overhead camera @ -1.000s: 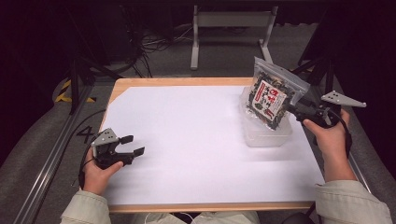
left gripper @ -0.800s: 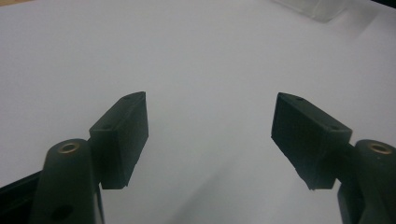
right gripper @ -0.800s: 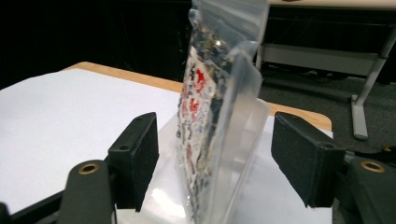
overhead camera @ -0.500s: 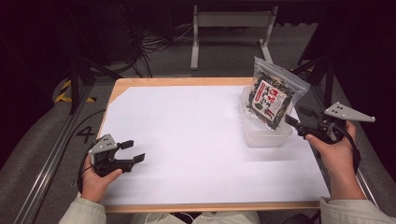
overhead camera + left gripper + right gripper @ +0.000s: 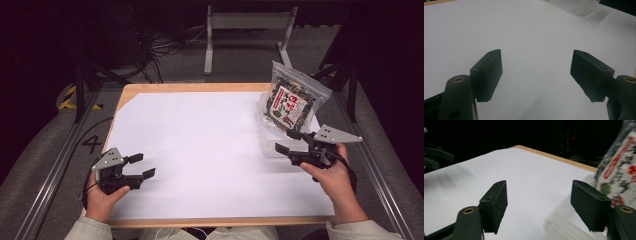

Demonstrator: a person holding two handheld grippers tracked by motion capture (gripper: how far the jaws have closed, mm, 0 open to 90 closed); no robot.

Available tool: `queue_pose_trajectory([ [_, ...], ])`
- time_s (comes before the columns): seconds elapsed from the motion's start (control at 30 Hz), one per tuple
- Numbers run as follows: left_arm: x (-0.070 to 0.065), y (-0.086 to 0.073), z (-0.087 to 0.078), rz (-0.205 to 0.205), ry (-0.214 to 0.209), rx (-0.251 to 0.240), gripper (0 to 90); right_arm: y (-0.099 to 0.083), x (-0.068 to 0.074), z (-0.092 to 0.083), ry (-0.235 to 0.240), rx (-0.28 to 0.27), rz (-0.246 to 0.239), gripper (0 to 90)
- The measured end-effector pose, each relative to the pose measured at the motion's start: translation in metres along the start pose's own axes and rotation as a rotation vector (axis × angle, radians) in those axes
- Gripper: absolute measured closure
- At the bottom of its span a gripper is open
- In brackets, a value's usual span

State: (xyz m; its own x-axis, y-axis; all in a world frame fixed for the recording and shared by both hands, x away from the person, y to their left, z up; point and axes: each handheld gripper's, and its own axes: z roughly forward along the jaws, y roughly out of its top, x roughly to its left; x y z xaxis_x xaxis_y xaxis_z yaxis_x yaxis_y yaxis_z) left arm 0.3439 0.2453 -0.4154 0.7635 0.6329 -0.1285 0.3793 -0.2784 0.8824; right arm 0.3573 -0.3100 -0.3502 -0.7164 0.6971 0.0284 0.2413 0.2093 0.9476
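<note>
from above, your left gripper [image 5: 134,168] sits at seven o'clock, jaws wide and empty. your right gripper [image 5: 289,142], also wide, sits just beside the snack bag [image 5: 290,102] standing in a clear tub [image 5: 270,148] at two o'clock. left gripper view: bare white table [image 5: 529,40]. right gripper view: the bag [image 5: 621,170] looks light and crinkly; pinch its top seam.
</note>
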Motion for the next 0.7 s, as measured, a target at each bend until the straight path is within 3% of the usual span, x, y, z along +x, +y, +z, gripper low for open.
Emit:
queue_pose_trajectory([
  [0.23, 0.0, -0.001, 0.001, -0.001, -0.009, -0.008, 26.4, -0.023, 0.011, 0.025, 0.066, 0.028, 0.015, 29.9],
  [0.5, -0.001, -0.003, 0.004, -0.006, -0.02, -0.018, 26.3, -0.046, 0.02, 0.04, 0.109, 0.038, -0.012, 29.9],
  [0.7, 0.0, -0.005, 0.006, -0.003, -0.023, -0.015, 26.3, -0.061, 0.026, 0.052, 0.119, 0.084, -0.017, 29.8],
])
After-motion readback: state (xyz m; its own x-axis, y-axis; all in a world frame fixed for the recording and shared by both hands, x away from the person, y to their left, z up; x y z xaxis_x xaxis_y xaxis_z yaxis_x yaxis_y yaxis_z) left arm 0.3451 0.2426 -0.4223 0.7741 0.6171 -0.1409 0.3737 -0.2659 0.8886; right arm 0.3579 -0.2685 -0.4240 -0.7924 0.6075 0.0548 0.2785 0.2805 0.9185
